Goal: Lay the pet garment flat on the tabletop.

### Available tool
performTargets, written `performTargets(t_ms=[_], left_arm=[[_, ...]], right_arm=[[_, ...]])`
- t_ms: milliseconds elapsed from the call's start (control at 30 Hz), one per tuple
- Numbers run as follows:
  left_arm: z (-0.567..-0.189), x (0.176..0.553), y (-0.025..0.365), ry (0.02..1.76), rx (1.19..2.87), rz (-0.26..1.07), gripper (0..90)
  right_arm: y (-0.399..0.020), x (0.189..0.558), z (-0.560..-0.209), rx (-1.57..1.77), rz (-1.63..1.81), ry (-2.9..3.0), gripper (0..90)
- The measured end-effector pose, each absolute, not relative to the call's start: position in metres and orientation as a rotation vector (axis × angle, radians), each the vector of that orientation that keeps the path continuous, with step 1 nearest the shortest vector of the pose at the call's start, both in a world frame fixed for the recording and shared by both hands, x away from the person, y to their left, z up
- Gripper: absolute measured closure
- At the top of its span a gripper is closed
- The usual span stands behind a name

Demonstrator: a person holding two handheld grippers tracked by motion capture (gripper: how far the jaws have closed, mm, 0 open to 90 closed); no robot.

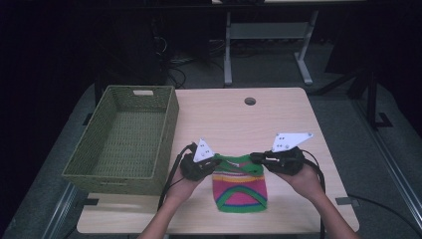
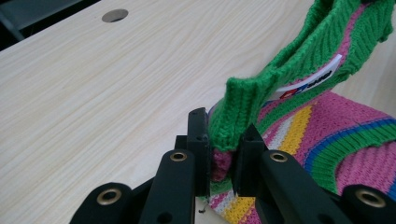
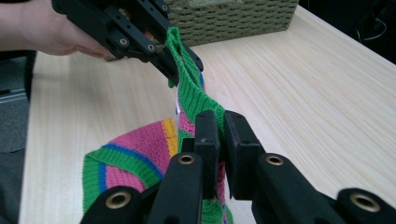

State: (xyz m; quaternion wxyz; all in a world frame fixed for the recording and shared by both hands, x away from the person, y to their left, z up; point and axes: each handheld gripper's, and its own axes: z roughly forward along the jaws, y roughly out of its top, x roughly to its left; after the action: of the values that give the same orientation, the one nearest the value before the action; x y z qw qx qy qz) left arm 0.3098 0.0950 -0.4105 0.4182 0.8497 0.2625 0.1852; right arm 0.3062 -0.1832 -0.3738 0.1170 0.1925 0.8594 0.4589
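Peeking out from under the green collar is a small white tag (image 2: 312, 80) with red and blue print on it, way too blurry to read. It's sewn into a little striped knit sweater (image 1: 240, 188), pink with yellow, blue and green bands, lying on the near part of the wooden bench (image 1: 278, 117) between the two hands. Both forearms come in from the near edge, hands angled inward toward each other. The left tongs (image 2: 223, 148) are clenched on one end of the green ribbed collar, and the right tongs (image 3: 221, 142) are clamped on the other end, so the neckline is lifted and stretched between them while the body of the sweater stays on the bench. Further back on the left sits a green woven basket (image 1: 130, 134), and there's a round cable hole (image 1: 250, 101) near the far edge.
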Motion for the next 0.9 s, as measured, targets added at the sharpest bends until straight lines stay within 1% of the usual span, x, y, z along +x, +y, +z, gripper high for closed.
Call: performTargets(t_ms=[233, 633, 900], left_arm=[[-0.407, 0.321, 0.09, 0.683, 2.15, 0.468, 80.0], [-0.418, 0.339, 0.084, 0.744, 2.161, 0.464, 80.0], [-0.417, 0.351, 0.076, 0.747, 2.175, 0.474, 80.0]], right_arm=[[-0.183, 0.322, -0.372, 0.605, 1.29, 2.518, 83.6], [-0.184, 0.35, -0.379, 0.718, 1.251, 2.506, 83.6], [-0.186, 0.369, -0.383, 0.783, 1.217, 2.491, 83.5]])
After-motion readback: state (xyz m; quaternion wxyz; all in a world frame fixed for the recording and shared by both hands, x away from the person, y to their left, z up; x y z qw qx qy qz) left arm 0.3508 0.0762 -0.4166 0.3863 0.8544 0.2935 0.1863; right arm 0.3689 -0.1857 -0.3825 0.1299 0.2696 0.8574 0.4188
